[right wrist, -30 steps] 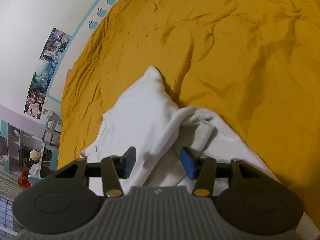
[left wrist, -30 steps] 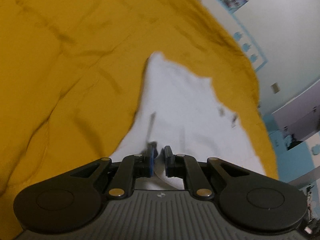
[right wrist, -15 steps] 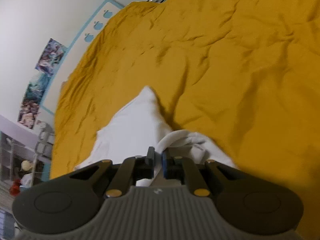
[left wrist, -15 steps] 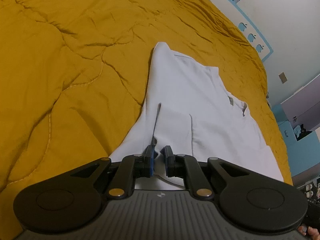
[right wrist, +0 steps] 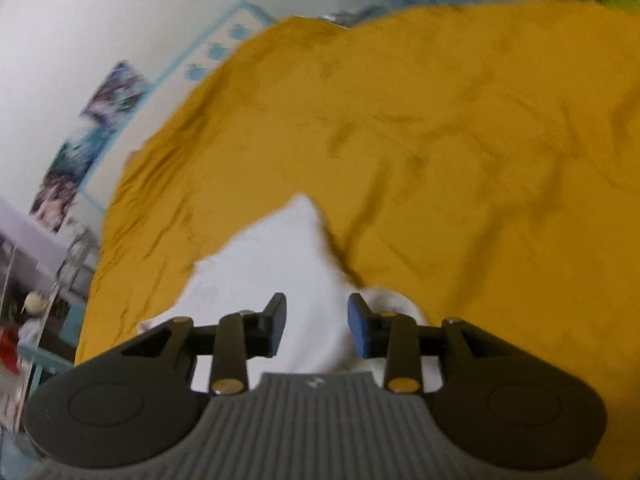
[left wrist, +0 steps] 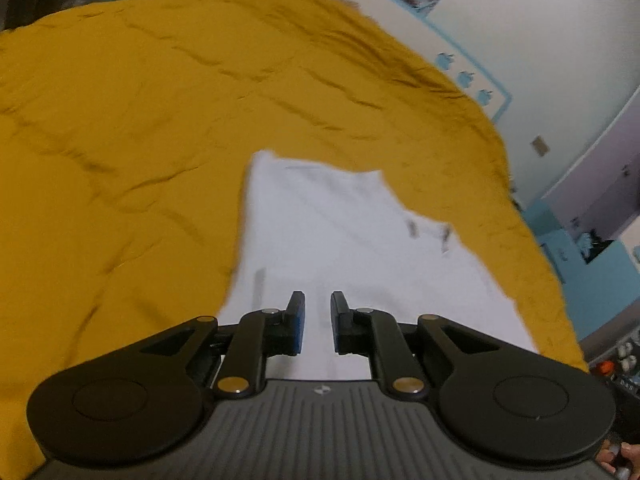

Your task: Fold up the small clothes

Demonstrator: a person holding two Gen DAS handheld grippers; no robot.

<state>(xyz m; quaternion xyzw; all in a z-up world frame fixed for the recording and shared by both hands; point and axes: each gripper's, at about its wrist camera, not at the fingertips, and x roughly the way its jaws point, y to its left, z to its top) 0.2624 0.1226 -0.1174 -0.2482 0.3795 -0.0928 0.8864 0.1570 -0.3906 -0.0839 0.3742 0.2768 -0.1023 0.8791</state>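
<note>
Left gripper (left wrist: 318, 322) over the near edge of a white garment (left wrist: 344, 240), jaws parted by a narrow gap w/ only flat cloth seen between them, nothing pinched. Right gripper (right wrist: 317, 330) also over the white garment (right wrist: 272, 276), jaws spread wider, holding nothing; a bunched roll of the cloth sits just beside its blue-padded finger (right wrist: 358, 332) at 3 o'clock.

Left wrist view alone shows the piece as a broad spread panel: straight left edge, stepped far edge, small dark marks toward 2 o'clock. Its long axis runs from the gripper at 6 o'clock away toward 12, leaning slightly left, far corner near frame centre. Right wrist view alone shows the bunched fold by the finger, and the cloth narrowing to a point aimed at 12 o'clock. Both frames motion-blurred; seams hard to read.

Garment lies on a mustard-yellow quilt (left wrist: 140, 140) that surrounds it at 9, 12 and 3 o'clock. No containers seen close by.

Beyond the quilt: pale wall w/ a light-blue border strip (left wrist: 472, 80) at 1 o'clock in left view; posters (right wrist: 92, 136) at 10 o'clock in right view, plus cluttered shelving (right wrist: 36, 320) at 9 o'clock, contents too blurred to name.
</note>
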